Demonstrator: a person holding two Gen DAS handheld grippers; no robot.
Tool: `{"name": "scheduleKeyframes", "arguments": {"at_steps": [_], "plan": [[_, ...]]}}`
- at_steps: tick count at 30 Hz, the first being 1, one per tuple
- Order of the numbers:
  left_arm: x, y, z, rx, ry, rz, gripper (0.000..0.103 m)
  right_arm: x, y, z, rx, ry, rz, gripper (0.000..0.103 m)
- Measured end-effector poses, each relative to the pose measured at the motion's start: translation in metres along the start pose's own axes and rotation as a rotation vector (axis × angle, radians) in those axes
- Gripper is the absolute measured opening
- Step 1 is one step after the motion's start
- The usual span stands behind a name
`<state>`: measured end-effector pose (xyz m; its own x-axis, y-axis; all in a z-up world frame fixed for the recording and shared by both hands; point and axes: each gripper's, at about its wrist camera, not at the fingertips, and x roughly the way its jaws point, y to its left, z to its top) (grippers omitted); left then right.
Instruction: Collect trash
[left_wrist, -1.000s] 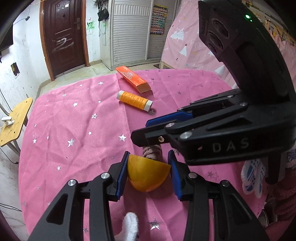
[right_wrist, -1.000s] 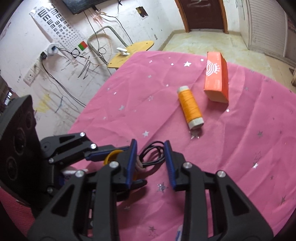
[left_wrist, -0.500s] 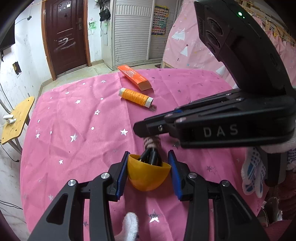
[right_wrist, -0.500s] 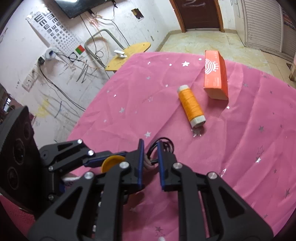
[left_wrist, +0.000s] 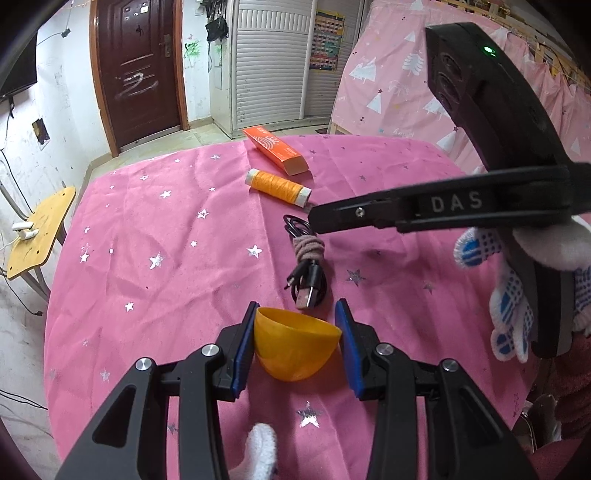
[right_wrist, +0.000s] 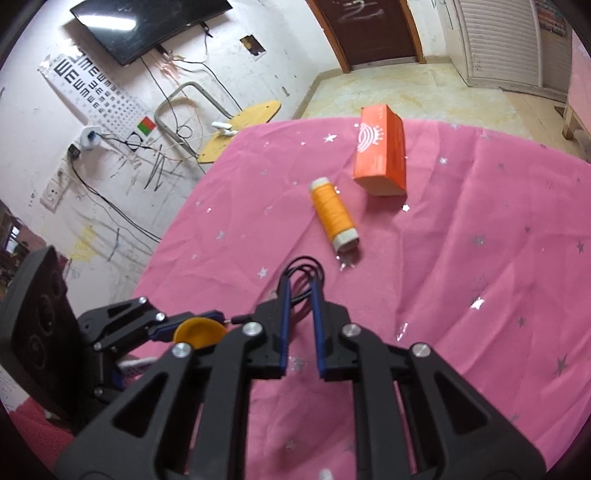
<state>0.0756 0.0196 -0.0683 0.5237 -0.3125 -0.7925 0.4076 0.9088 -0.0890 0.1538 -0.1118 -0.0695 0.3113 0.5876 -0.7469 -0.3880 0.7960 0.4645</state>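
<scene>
My left gripper (left_wrist: 297, 334) is shut on an orange plastic half-shell cup (left_wrist: 293, 347), held just above the pink star cloth (left_wrist: 166, 258); the cup also shows in the right wrist view (right_wrist: 199, 332). A coiled black USB cable (left_wrist: 308, 266) bound with a brown hair tie lies on the cloth just beyond the cup. My right gripper (right_wrist: 300, 299) hovers above the cable (right_wrist: 304, 273) with its jaws a narrow gap apart and nothing between them. In the left wrist view it (left_wrist: 317, 221) reaches in from the right.
An orange thread spool (left_wrist: 279, 186) (right_wrist: 334, 218) and an orange carton (left_wrist: 275, 149) (right_wrist: 380, 155) lie further out on the cloth. A small yellow wooden table (left_wrist: 37, 229) stands off the left edge. Pink curtains hang at the right.
My right gripper let the cable go and lifted away; its jaws went from pinched to slightly apart. The cable now lies on the cloth, clear of the cup. Both grippers rose.
</scene>
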Motion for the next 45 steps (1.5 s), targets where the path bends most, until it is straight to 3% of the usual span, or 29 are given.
{"name": "scheduleKeyframes", "arguments": {"at_steps": [3, 5, 7, 9, 15, 17, 19, 23, 26, 34, 41, 44, 45], "plan": [[-0.003, -0.002, -0.004, -0.001, 0.001, -0.006, 0.033, 0.002, 0.004, -0.001, -0.007, 0.009, 0.001, 0.011], [-0.004, -0.002, -0.006, -0.006, 0.000, -0.010, 0.033, 0.004, 0.006, -0.001, -0.011, 0.021, 0.001, 0.019], [-0.005, 0.000, -0.008, -0.012, 0.000, -0.012, 0.033, 0.008, 0.010, -0.003, -0.026, 0.033, -0.013, 0.047], [-0.007, 0.001, -0.012, -0.018, -0.003, -0.014, 0.033, 0.009, 0.017, -0.004, -0.042, 0.036, -0.010, 0.054], [-0.011, 0.004, -0.017, -0.035, -0.010, -0.023, 0.033, 0.015, 0.036, -0.006, -0.108, 0.045, -0.081, 0.054], [-0.013, 0.003, -0.020, -0.036, -0.013, -0.025, 0.033, 0.018, 0.044, -0.008, -0.150, 0.050, -0.126, 0.046], [-0.015, 0.004, -0.023, -0.042, -0.016, -0.030, 0.033, 0.021, 0.052, -0.011, -0.196, 0.054, -0.174, 0.030], [-0.018, 0.006, -0.026, -0.052, -0.020, -0.031, 0.033, 0.021, 0.057, -0.016, -0.234, 0.033, -0.217, 0.025], [-0.019, 0.007, -0.027, -0.059, -0.020, -0.031, 0.033, 0.017, 0.054, -0.017, -0.215, 0.001, -0.210, 0.013], [-0.021, 0.002, -0.018, -0.070, -0.030, -0.021, 0.033, -0.007, 0.046, -0.024, -0.192, -0.073, -0.195, 0.011], [-0.028, -0.006, -0.011, -0.068, -0.051, -0.010, 0.033, -0.014, 0.038, -0.026, -0.164, -0.081, -0.138, 0.012], [-0.031, -0.004, -0.012, -0.072, -0.054, -0.003, 0.033, -0.009, 0.041, -0.026, -0.178, -0.065, -0.141, 0.018], [-0.032, -0.002, -0.013, -0.075, -0.054, -0.001, 0.033, -0.006, 0.044, -0.027, -0.187, -0.056, -0.140, 0.026]]}}
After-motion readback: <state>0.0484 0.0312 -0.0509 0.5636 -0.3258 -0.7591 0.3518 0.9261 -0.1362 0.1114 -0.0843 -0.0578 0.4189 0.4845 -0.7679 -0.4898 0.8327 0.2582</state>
